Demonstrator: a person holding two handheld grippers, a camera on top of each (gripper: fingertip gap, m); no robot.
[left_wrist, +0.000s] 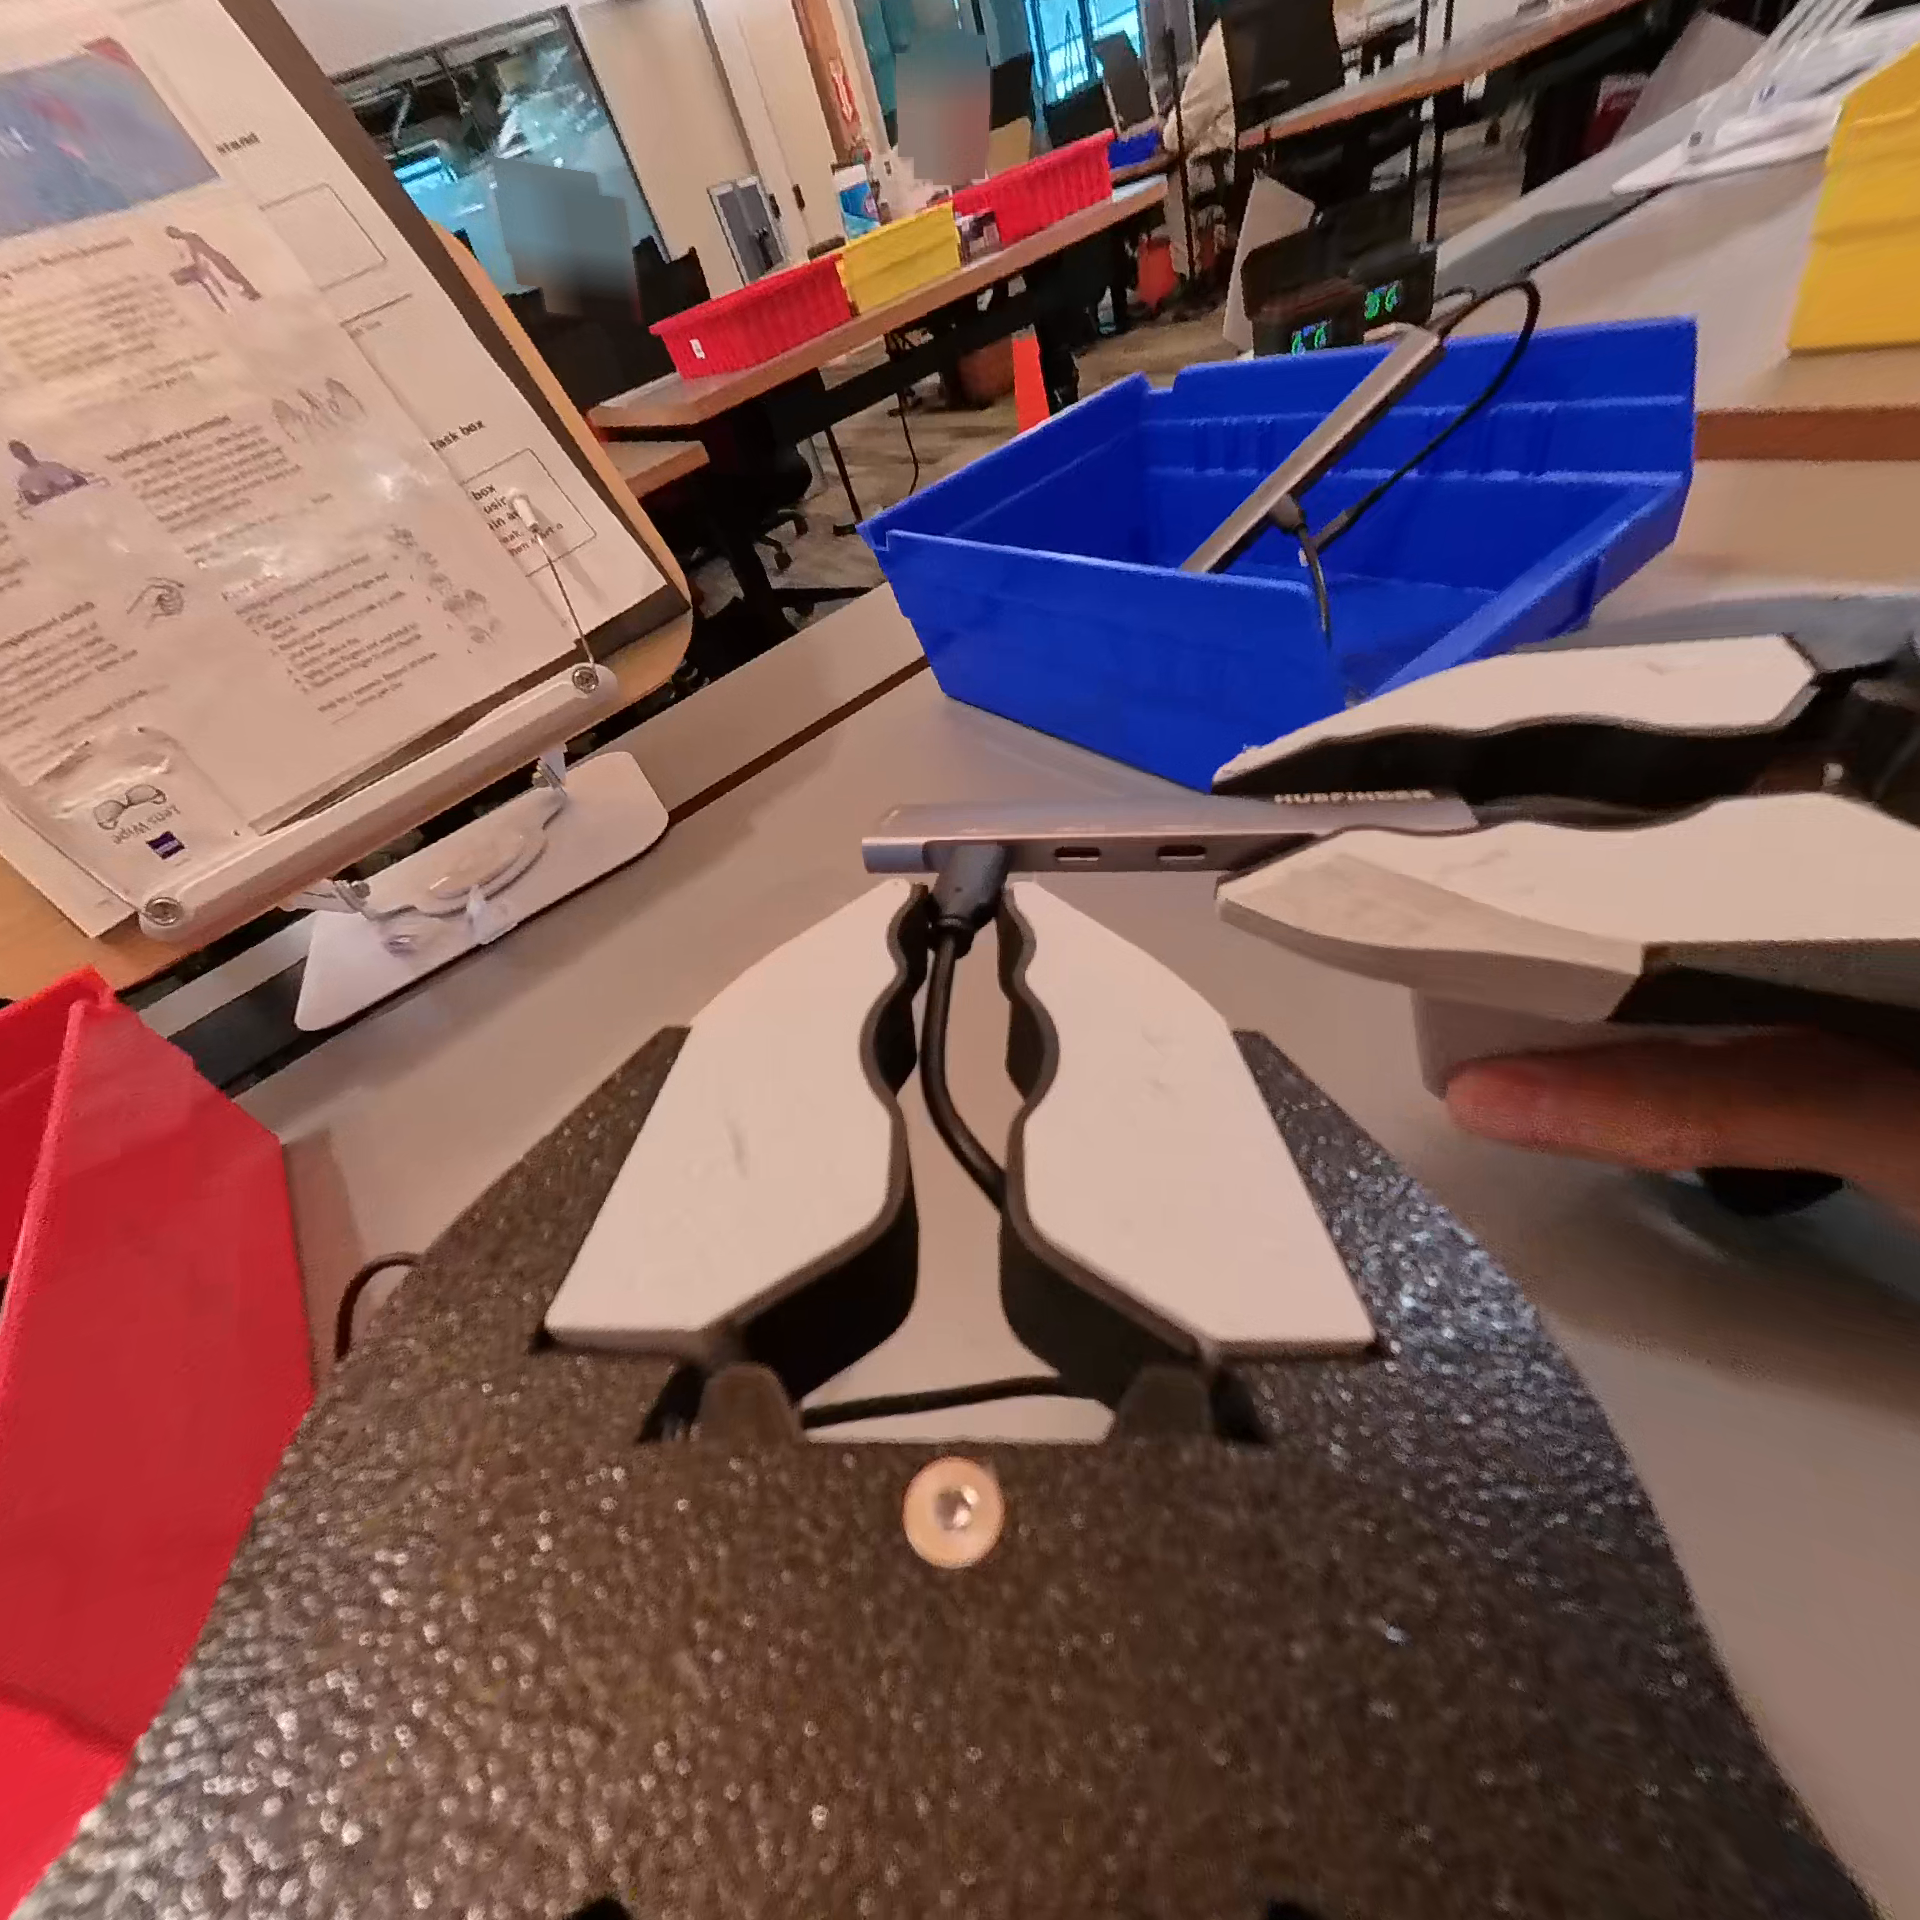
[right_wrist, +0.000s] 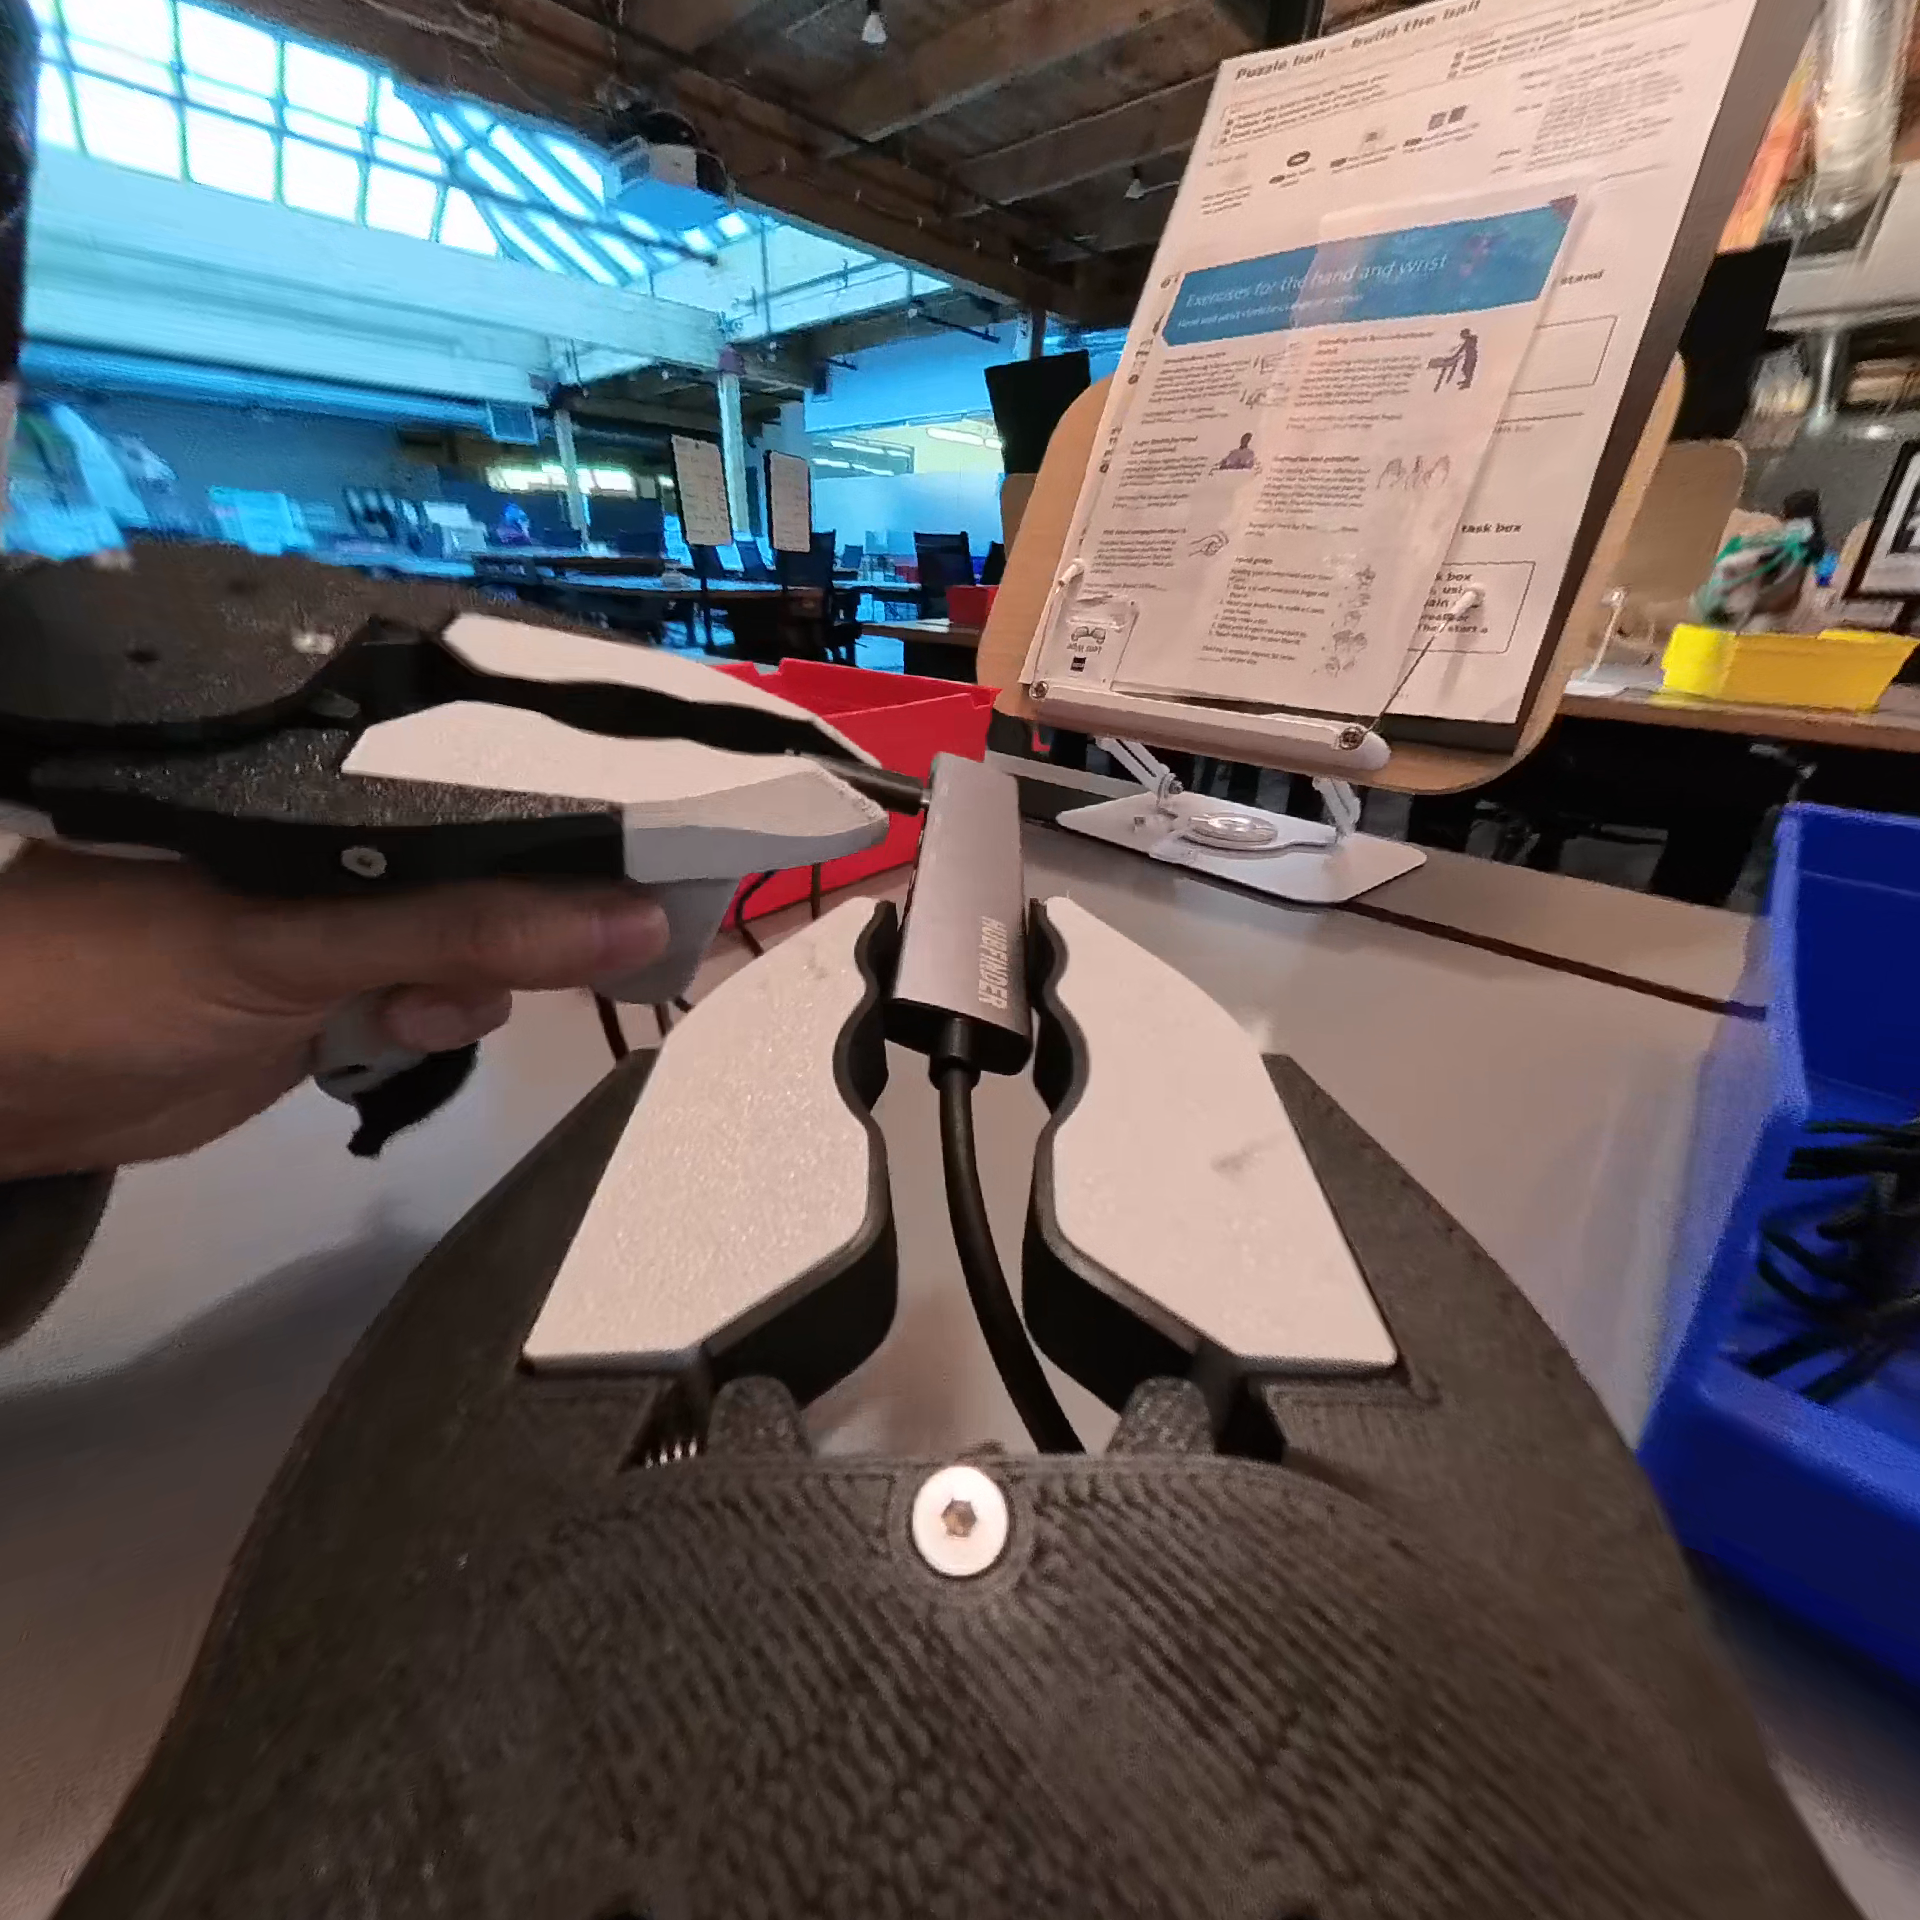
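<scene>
Right wrist view: right gripper clamps a slim grey hub, while left gripper pinches its black cable plug.

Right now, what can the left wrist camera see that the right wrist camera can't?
Only the left wrist view shows a second grey USB hub leaning in the blue bin. Only the right wrist view shows black cables in that bin and skylights. Both show the held grey USB hub, right gripper clamping it, left gripper on its black plug, and the document stand.
</scene>
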